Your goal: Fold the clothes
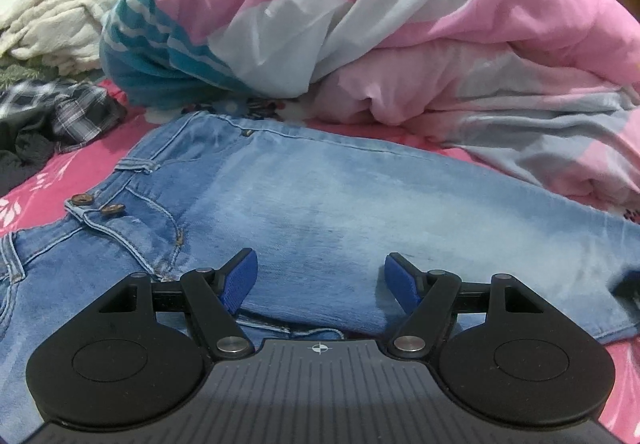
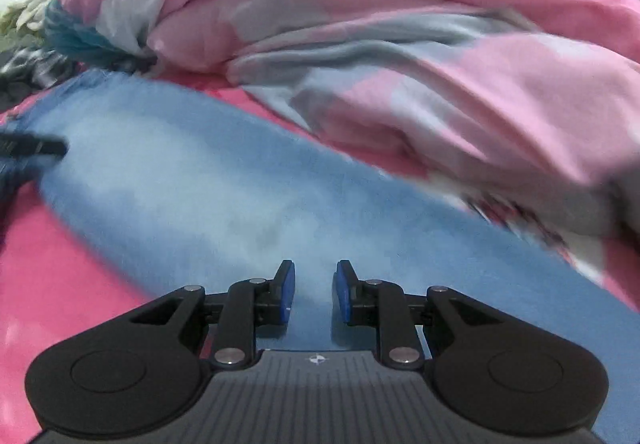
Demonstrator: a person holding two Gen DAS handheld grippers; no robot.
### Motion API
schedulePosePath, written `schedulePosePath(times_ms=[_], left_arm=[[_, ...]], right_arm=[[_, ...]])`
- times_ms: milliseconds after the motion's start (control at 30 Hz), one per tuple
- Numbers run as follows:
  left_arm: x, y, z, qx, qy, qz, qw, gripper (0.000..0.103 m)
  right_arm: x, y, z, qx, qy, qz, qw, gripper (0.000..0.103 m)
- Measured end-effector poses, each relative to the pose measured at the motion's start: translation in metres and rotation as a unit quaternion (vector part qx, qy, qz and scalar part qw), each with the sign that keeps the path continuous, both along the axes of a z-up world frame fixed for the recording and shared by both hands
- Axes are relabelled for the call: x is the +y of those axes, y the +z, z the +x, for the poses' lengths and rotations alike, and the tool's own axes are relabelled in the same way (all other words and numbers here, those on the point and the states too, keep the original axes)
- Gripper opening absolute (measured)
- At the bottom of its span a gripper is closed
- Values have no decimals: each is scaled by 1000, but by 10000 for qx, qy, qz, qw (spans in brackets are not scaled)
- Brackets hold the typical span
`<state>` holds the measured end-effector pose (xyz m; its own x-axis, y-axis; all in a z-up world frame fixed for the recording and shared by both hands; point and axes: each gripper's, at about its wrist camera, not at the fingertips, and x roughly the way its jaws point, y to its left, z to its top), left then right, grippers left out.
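Left wrist view: left gripper [image 1: 320, 276] hovering over the jeans [image 1: 320, 204], jaws spread wide, nothing between the blue pads [image 1: 240, 280]. Jeans lying flat across the pink floral bedsheet [image 1: 36, 184], waistband with two brown buttons [image 1: 96, 204] to the left, legs running off to the right, apparently doubled leg over leg. Judged an early fold step: garment laid out, no grip taken. Behind, a heaped pink, grey and teal duvet [image 1: 400, 24]; at far left a cream fleece [image 1: 56, 24] and a plaid garment [image 1: 64, 104].

Right wrist view: blurred. Right gripper [image 2: 316, 292] low over the leg part of the jeans [image 2: 200, 184], jaws narrowly parted, pads clear of the denim, nothing held. Black tip of the left gripper [image 2: 36, 148] at the left edge. Next, probably: pinching the hem end with the right, pinning the waistband side with the left, then carrying the legs over. Soft bed, so denim likely to drag the bedsheet [image 2: 60, 284].
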<state>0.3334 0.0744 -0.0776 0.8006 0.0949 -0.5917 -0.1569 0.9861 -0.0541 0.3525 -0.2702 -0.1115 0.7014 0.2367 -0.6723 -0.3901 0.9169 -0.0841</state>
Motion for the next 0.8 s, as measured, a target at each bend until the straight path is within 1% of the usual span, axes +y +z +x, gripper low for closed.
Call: schedulePosePath(times_ms=[67,133,200,233,300,400,467,533,633,700,800], left_arm=[[1,0,0,1,2,-18,10000,71],[0,-1,0,4,-1,14,10000,71],[0,-1,0,8,3,34,10000,71],[0,-1,0,10,10,34,10000,71],[-1,0,0,16,29,33,10000,71],[-3,-1,1,27,40,107,9999,71],[-4,-1,2,47,37,153,9999,71],[-3,0,3,60,57,139,9999,71],[-1,1,4,78,67,95,9999,71],[0,1,2,68,60,71,9999,71],[1,1,0,52,54,60,10000,71]], right_arm=[[-31,4,-27,24,-185,-102,9998,23],[-61,10,-43,149,-518,-295,9981,23],[-79,22,-49,306,-919,-390,9945,24],[-79,30,-49,287,-977,-329,9943,24],[-64,44,-43,94,-751,-71,9971,24],[-12,49,-15,-39,-285,163,9995,24],[23,41,12,8,-108,194,9998,24],[48,25,32,185,23,261,9995,23],[57,-2,21,284,210,106,9993,24],[45,-3,-7,211,335,135,9991,24],[21,11,-39,452,358,284,9979,23]])
